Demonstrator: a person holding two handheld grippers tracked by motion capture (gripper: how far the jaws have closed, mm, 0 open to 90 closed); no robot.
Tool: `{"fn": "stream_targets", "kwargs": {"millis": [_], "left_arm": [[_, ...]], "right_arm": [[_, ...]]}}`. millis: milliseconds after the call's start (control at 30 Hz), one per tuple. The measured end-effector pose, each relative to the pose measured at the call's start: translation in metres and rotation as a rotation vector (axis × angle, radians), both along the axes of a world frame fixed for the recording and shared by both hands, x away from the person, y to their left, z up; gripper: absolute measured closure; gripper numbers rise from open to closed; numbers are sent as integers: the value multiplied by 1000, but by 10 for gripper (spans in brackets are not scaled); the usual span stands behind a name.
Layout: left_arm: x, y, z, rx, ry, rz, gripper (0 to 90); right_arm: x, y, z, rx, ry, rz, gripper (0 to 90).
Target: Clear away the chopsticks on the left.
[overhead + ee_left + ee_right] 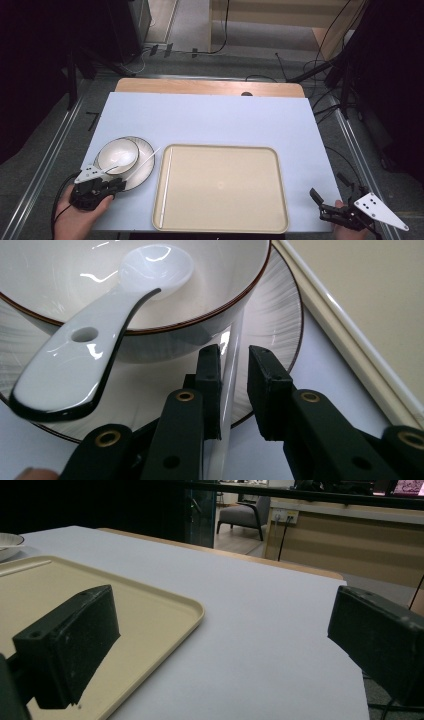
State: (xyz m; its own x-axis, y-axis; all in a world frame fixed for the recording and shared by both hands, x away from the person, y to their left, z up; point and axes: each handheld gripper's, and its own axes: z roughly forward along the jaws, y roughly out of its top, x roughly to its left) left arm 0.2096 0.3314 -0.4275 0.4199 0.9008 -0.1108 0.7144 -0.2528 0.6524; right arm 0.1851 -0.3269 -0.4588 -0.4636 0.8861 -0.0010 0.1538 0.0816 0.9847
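my left gripper point(234, 390) has its jaws set narrowly around the white chopstick point(231, 375) leaning on the plate point(280, 315), not visibly pinching yet. one chopstick point(167, 185) already lies in the tray point(280, 200); this one remains, i'd say. my right gripper point(220, 645) gapes wide, empty.

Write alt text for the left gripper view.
The left gripper straddles a white chopstick lying across a plate; a clear gap remains at one jaw. Behind sits a bowl holding a white spoon.
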Motion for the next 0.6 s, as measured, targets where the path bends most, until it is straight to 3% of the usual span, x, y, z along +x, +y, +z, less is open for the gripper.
{"fn": "stream_targets", "kwargs": {"millis": [167,600], "left_arm": [[2,-2,-4,25,14,2,767],[3,-4,-3,-5,27,-34,855]], "right_arm": [[0,0,0,-3,-2,1,2],[1,1,0,-5,1,4,2]]}}
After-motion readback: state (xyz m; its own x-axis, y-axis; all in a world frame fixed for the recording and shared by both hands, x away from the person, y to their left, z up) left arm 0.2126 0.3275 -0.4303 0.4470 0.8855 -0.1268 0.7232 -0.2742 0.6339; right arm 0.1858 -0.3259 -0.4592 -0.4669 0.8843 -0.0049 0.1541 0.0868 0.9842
